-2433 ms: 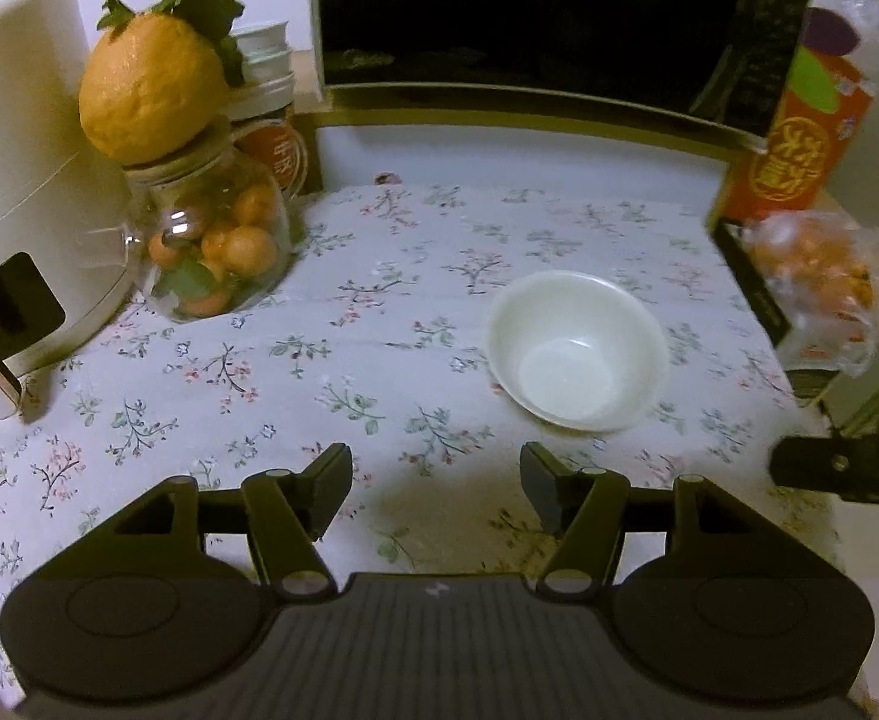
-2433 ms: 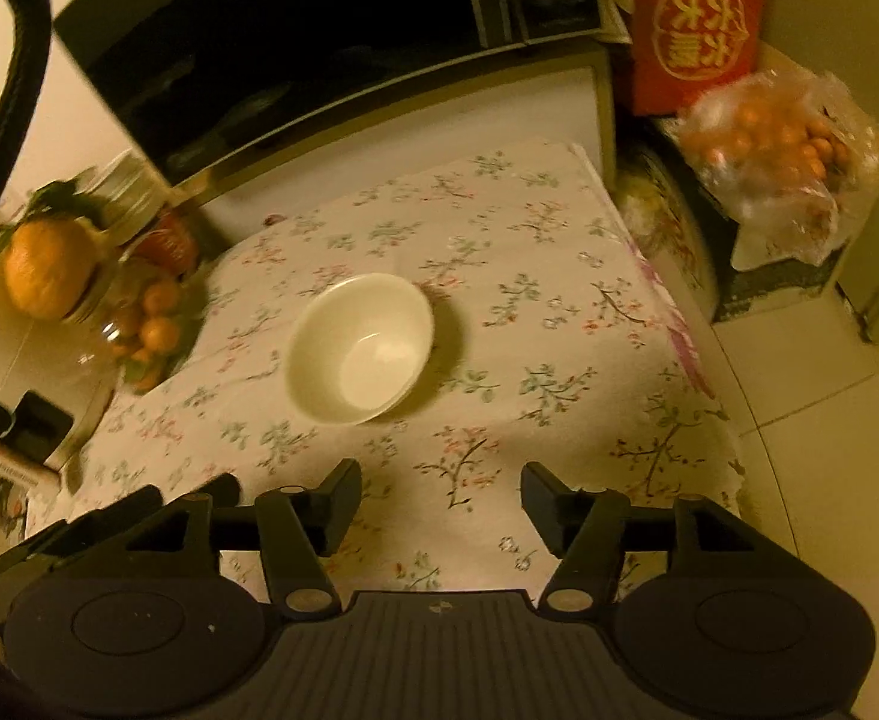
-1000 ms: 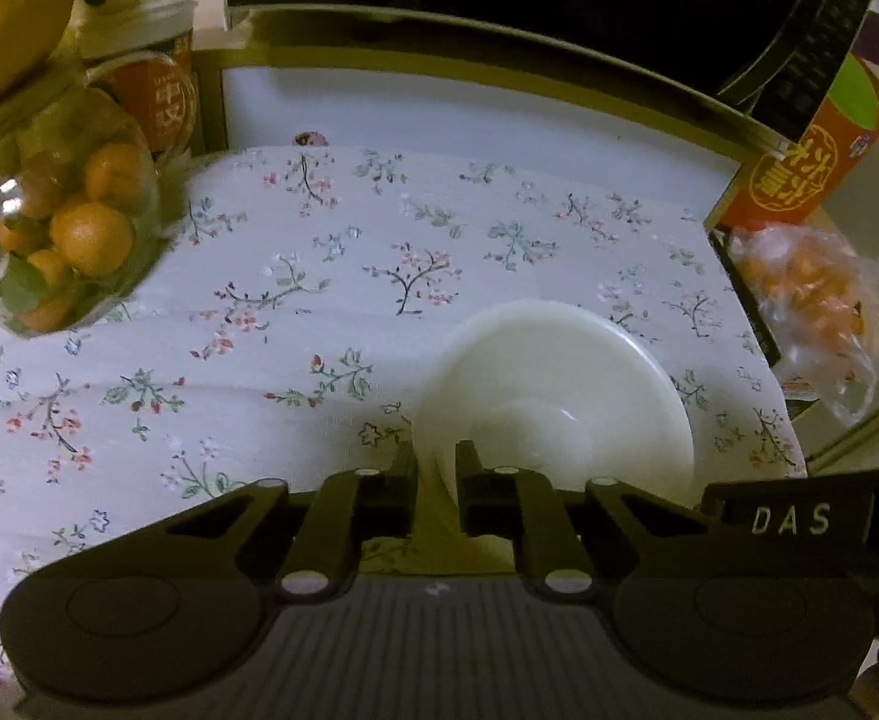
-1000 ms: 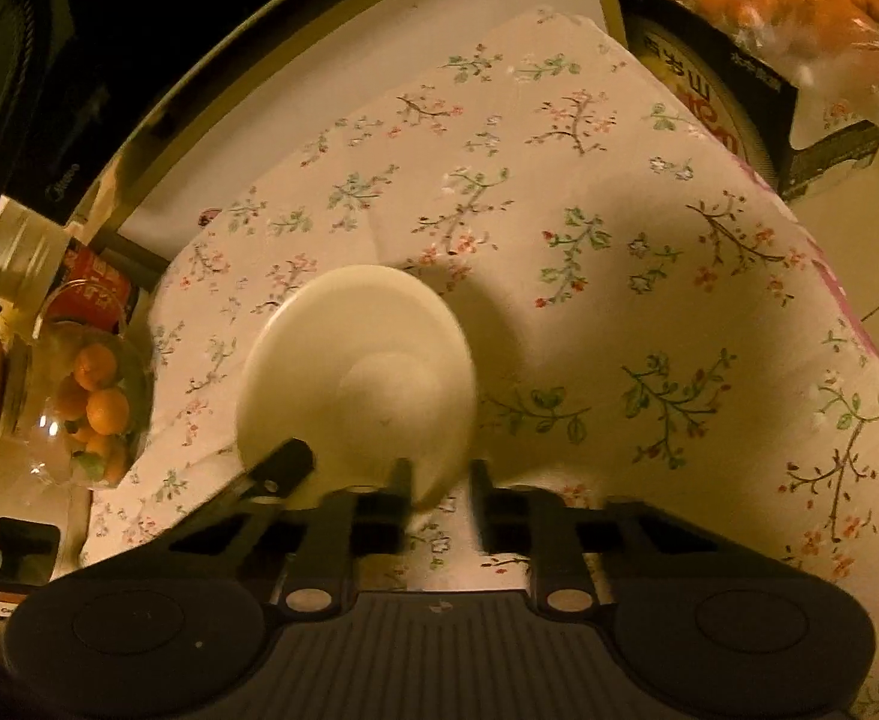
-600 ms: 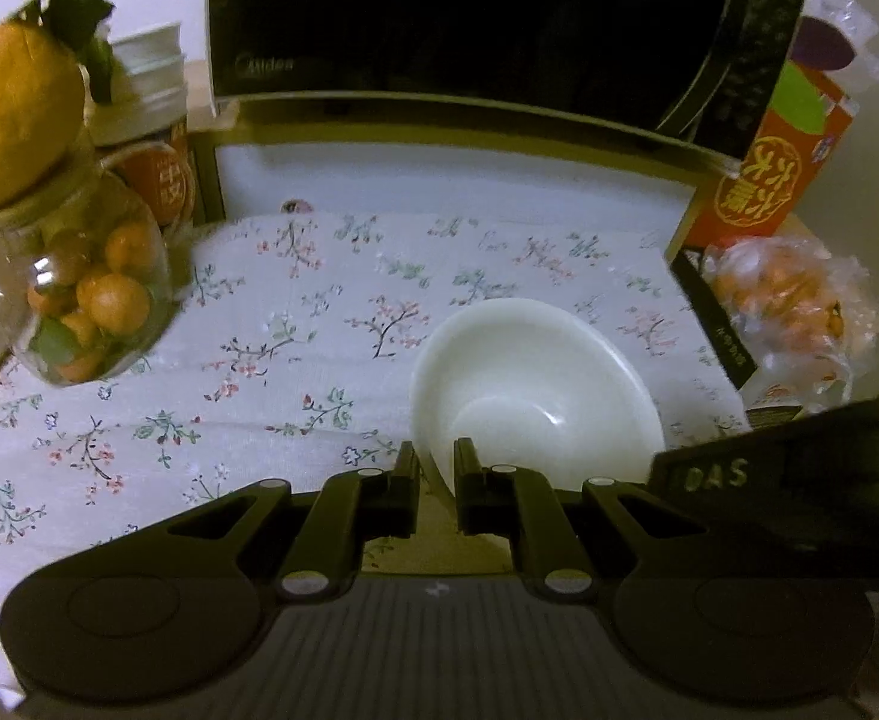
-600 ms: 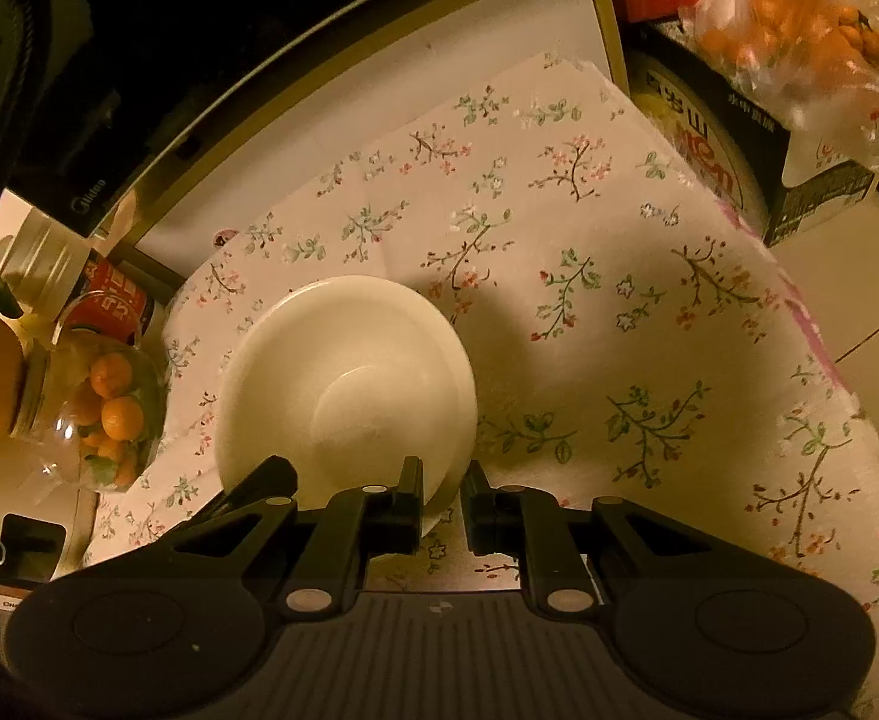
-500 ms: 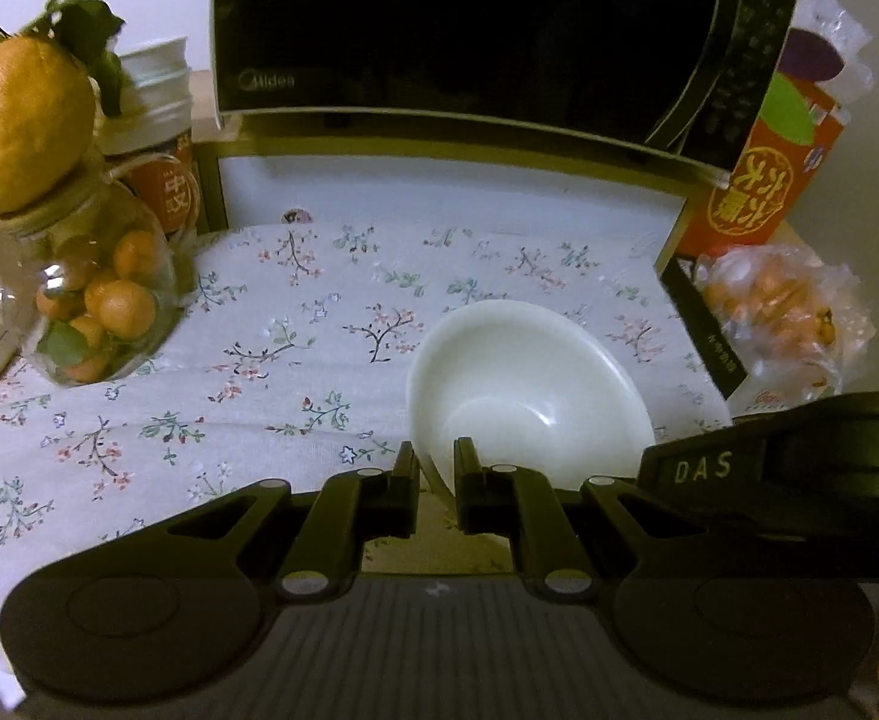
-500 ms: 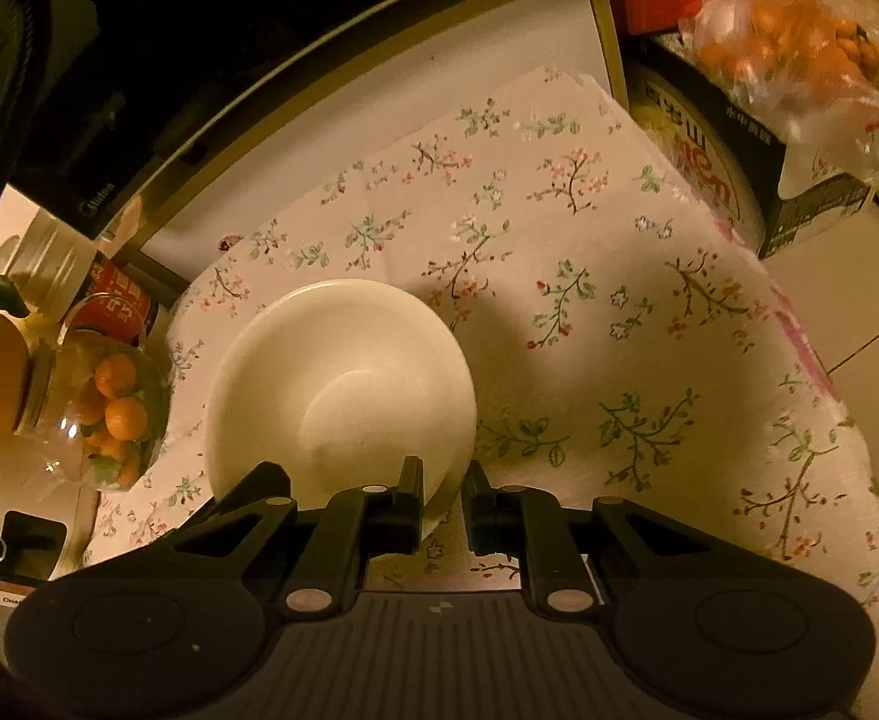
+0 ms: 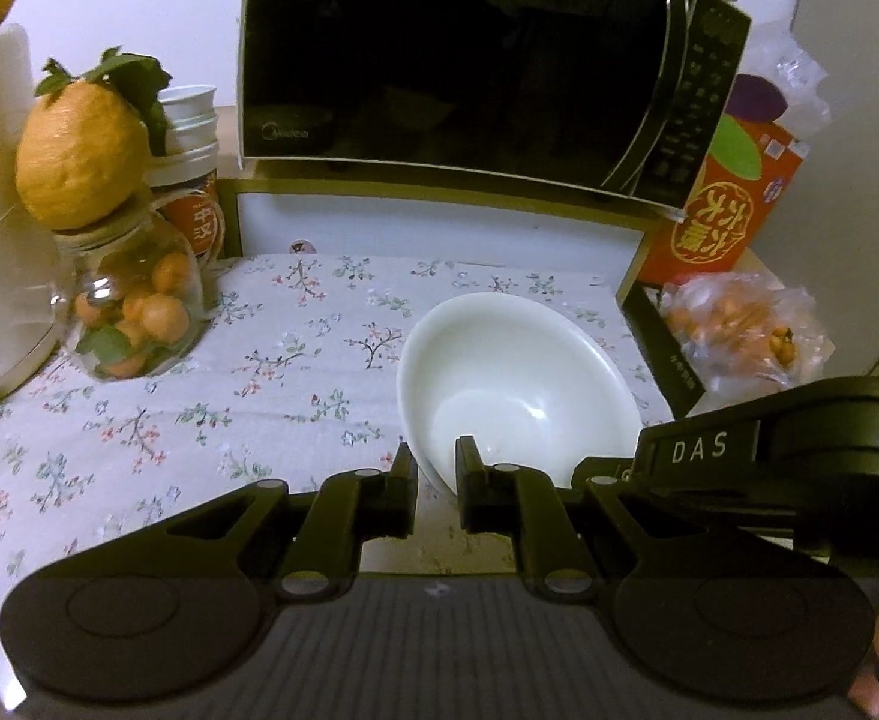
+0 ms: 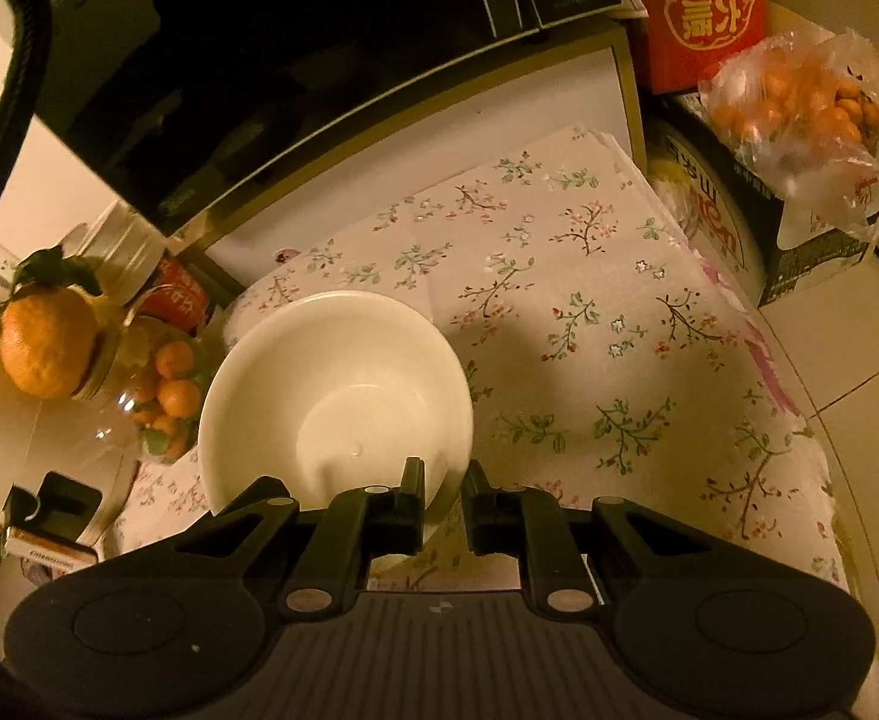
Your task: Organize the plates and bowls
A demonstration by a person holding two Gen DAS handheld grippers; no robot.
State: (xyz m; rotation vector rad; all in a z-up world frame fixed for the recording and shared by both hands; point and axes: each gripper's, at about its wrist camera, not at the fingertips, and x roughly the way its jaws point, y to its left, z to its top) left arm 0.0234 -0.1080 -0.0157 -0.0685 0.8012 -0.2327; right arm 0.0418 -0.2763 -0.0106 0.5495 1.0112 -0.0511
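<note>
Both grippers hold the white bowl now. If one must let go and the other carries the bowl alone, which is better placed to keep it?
Probably the right gripper: it pinches the white bowl at its near rim. The left gripper also pinches the rim, so the difference is small.

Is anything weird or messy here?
Nothing is spilled or broken. The odd bits: a big orange fruit sits on top of the jar like a lid, and both tongs, left and right, pinch the rim of one white bowl, holding it tilted.
</note>
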